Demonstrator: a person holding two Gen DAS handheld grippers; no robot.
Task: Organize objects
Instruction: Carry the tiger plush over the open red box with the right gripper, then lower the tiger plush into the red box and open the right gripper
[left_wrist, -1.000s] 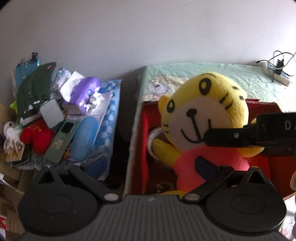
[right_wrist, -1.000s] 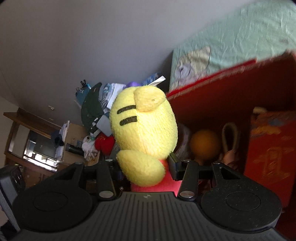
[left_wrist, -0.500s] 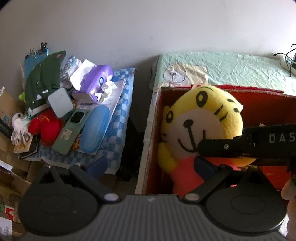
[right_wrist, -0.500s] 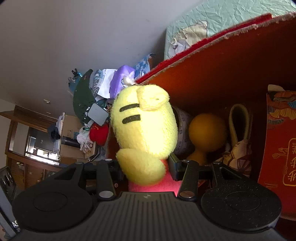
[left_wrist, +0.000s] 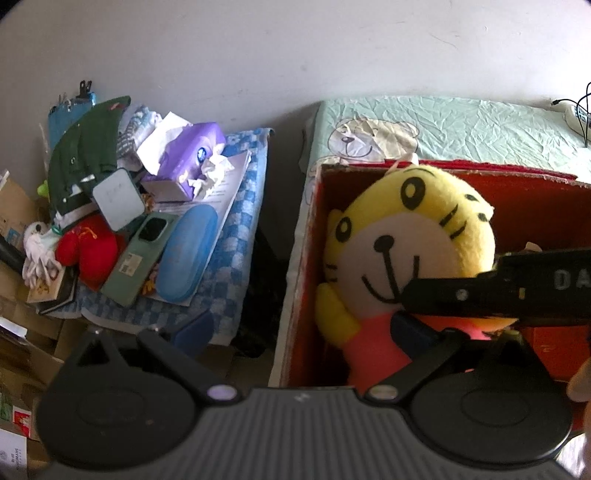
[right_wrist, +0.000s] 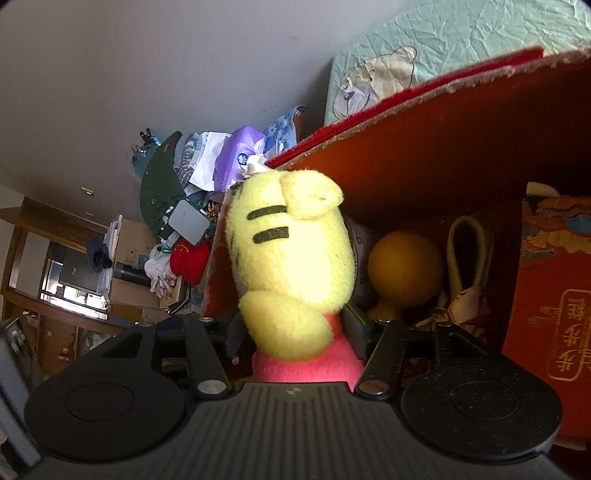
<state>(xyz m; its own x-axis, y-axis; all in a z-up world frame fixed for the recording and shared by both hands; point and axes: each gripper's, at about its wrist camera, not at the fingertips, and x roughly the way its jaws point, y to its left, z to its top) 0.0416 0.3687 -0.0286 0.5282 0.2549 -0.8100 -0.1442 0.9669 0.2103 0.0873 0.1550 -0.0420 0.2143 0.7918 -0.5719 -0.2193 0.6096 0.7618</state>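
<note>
A yellow tiger plush in a pink shirt stands upright inside the red box, against its left wall. In the right wrist view the plush is seen from behind, with its pink body between the fingers of my right gripper. Those jaws are opening, and the pads no longer squeeze the body. One black right finger crosses the plush's chin in the left wrist view. My left gripper hangs wide open over the box's left wall and holds nothing.
Beside the box, a blue checked cloth holds a purple tissue pack, a blue case, a green phone and a red soft toy. The box also holds an orange ball-shaped thing and a red packet. A mint-sheeted bed lies behind.
The plush has gone down into the red box. My right jaws have widened around its body. The left gripper has dipped slightly towards the box.
</note>
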